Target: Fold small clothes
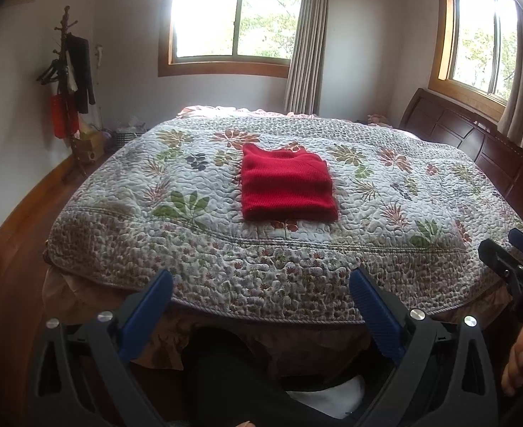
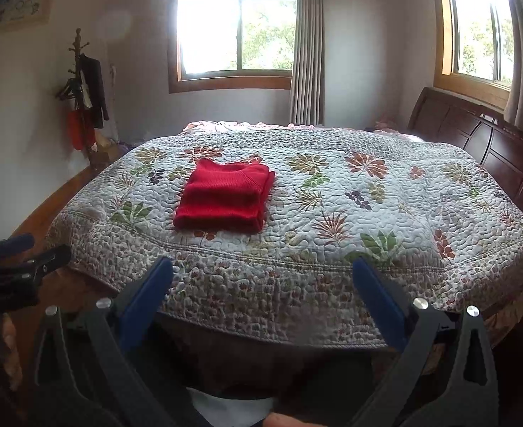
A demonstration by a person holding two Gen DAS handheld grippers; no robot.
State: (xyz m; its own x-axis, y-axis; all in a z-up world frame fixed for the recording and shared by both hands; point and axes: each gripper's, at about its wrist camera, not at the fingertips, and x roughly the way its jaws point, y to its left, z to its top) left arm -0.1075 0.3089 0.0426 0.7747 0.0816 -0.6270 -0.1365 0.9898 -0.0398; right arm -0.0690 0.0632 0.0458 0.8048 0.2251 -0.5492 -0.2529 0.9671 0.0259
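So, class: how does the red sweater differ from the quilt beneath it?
The red sweater is plain knit; the quilt is floral and stitched. The sweater is folded into a compact rectangle; the quilt is spread flat, draping over the bed's edge. The sweater covers only a small patch of the quilt. Both are fabric.

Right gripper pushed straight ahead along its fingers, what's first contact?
Probably the floral quilt, near the bed's front edge. The right gripper is open and empty, and the folded red sweater lies left of its line. Depth is unclear.
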